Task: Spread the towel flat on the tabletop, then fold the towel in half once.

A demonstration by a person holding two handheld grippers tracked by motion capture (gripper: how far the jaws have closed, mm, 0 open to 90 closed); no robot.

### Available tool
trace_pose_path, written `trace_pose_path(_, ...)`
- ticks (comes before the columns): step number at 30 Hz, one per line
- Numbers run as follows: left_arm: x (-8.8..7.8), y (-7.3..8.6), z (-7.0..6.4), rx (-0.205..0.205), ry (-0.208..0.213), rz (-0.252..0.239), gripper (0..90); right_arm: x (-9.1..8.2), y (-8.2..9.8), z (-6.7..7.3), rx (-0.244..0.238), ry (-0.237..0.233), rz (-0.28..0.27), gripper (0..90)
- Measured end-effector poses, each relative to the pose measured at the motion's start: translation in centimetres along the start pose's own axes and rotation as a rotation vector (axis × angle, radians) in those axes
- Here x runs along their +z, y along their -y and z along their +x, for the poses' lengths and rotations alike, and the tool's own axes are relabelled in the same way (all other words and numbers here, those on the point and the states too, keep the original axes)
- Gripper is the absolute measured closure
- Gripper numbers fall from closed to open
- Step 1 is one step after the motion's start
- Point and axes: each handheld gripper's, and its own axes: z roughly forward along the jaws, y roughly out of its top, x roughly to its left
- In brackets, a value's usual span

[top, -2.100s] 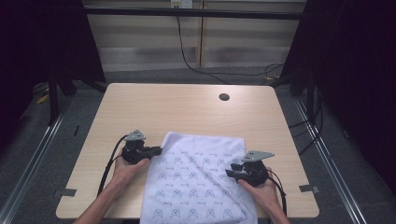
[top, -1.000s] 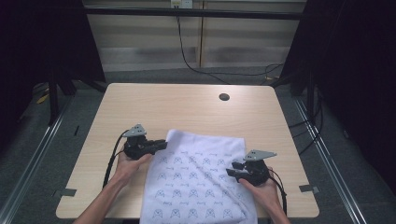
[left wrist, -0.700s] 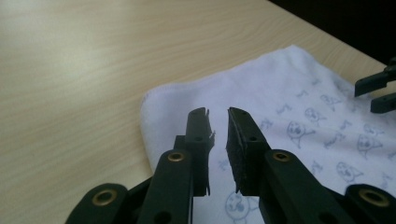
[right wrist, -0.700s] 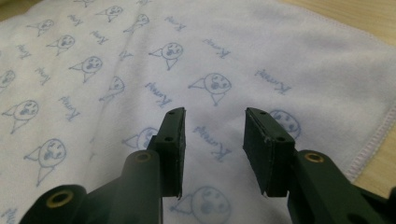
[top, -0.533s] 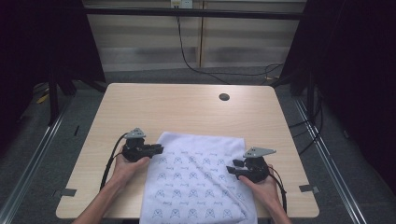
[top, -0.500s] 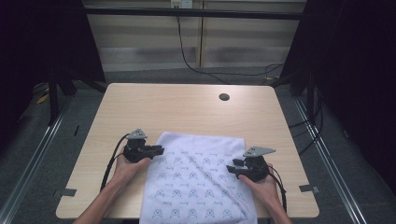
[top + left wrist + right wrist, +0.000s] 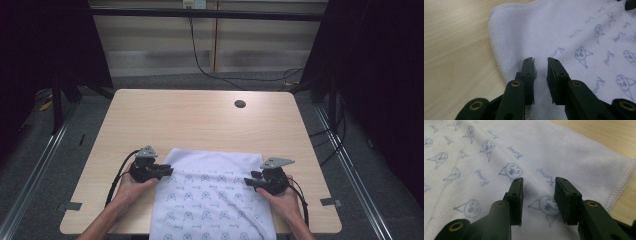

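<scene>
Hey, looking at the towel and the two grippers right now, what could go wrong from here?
1. The left gripper hovers over flat cloth inside the printed towel's edge with its jaws apart; closing there might pinch nothing or only bunch the cloth.
2. The right gripper also stands open over flat towel, away from the hemmed edge, so a grab may slip.
3. The towel hangs over the table's near edge; a one-sided tug could drag it off.

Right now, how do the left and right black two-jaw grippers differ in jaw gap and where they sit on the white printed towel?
The left gripper has a narrower jaw gap; the right gripper stands wider. The left sits at the left edge of the white printed towel, close to its far left corner; the right is over the right side, near the far right corner. Both are open, with the towel's surface showing in the gap between the jaws.
</scene>
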Motion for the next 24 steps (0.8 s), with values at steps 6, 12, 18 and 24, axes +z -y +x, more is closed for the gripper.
trace_pose_path(6,-1.2,1.5,-1.8,0.009,0.038,0.010,73.8,-1.5,1.5,1.7,0.003,-0.033,0.006,59.4)
trace_pose_path(12,-1.9,1.4,-2.7,0.026,0.067,0.013,65.3,-2.7,1.9,2.2,0.006,-0.045,0.012,58.2)
trace_pose_path(18,-2.4,-0.7,-0.3,-0.026,0.020,-0.062,64.5,-2.6,-0.1,-1.0,0.052,0.026,-0.051,58.1)
trace_pose_path(24,-1.5,-1.1,2.1,-0.088,-0.037,-0.074,62.0,-0.8,-1.2,-3.3,0.063,0.074,-0.028,53.0)
